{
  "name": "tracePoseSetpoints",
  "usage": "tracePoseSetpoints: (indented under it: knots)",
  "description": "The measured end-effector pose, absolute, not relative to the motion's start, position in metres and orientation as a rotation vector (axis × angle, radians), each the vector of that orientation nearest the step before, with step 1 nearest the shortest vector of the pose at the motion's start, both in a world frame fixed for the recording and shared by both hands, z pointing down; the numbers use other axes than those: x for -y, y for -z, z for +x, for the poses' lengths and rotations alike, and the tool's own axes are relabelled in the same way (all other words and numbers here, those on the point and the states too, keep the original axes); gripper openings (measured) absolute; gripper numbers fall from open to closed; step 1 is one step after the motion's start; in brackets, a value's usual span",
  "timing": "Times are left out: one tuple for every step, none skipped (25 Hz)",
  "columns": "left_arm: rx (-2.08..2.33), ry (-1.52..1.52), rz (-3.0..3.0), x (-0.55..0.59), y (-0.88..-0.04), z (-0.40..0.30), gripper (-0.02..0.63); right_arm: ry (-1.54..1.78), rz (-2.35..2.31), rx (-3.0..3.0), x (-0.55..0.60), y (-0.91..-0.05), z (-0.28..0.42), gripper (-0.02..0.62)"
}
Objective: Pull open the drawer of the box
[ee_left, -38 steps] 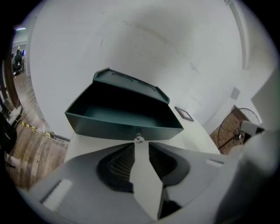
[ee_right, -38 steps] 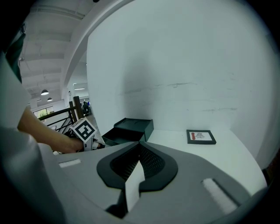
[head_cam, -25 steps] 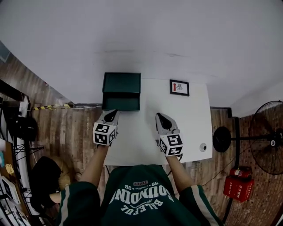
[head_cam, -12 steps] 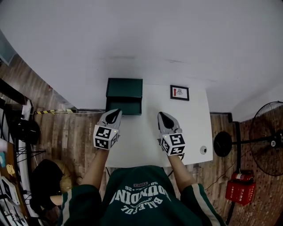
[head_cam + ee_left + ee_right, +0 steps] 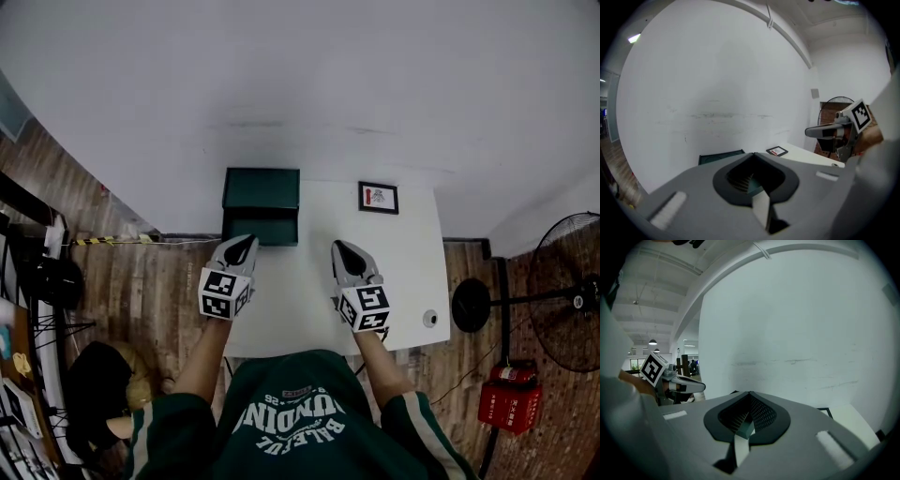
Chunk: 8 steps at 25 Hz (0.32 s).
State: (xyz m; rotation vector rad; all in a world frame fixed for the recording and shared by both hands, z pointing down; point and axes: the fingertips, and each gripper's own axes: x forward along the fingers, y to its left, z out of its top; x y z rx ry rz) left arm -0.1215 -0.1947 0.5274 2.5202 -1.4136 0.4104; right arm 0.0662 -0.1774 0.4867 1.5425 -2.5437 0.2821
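A dark green box (image 5: pixel 261 200) stands at the far left corner of the white table (image 5: pixel 309 291), against the wall; its drawer front (image 5: pixel 261 229) faces me and looks closed. My left gripper (image 5: pixel 242 244) hovers just in front of the drawer's left part, jaws shut and empty. My right gripper (image 5: pixel 341 249) hangs over the table's middle, right of the box, also shut with nothing held. In the left gripper view only the box's top edge (image 5: pixel 721 156) shows past the gripper's body, and the right gripper (image 5: pixel 820 132) juts in from the right.
A small black-framed picture (image 5: pixel 378 197) lies at the table's far right by the wall. A small round object (image 5: pixel 429 318) sits near the right front edge. A standing fan (image 5: pixel 567 295) and a red container (image 5: pixel 506 401) are on the wooden floor at right.
Both grippers and the view have barely shifted over the last second; the left gripper stays close in front of the drawer.
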Motion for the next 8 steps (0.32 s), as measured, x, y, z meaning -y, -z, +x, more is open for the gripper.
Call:
tracePoseSetpoints:
  knots:
    - [1.413,-0.410,2.518,0.1951,-0.5280,-0.1212,0.052,-0.285,1.543,2.543,0.1776,-0.4873,0.0665,0.002]
    - [1.413,-0.410,2.516,0.1955,-0.5287,-0.1211,0.052,-0.287,1.543,2.542,0.1778,-0.4879,0.0666,0.002]
    - [1.413,-0.410,2.514,0.1958,-0.5296,-0.1210,0.052,-0.290,1.541,2.542,0.1779,-0.4888,0.0665,0.002]
    - [1.413,-0.410,2.513,0.1961,-0.5306,-0.1211,0.052,-0.291,1.539,2.542,0.1779,-0.4899,0.0661,0.002]
    - [1.414,-0.410,2.511,0.1964,-0.5318,-0.1214,0.054,-0.293,1.537,2.542,0.1779,-0.4912,0.0657,0.002]
    - [1.415,-0.411,2.509,0.1968,-0.5330,-0.1219,0.052,-0.294,1.534,2.542,0.1780,-0.4925,0.0651,0.002]
    - [1.416,-0.412,2.507,0.1972,-0.5343,-0.1225,0.054,-0.296,1.532,2.543,0.1781,-0.4938,0.0644,0.002]
    - [1.417,-0.413,2.505,0.1977,-0.5357,-0.1232,0.052,-0.298,1.530,2.543,0.1783,-0.4950,0.0638,0.002]
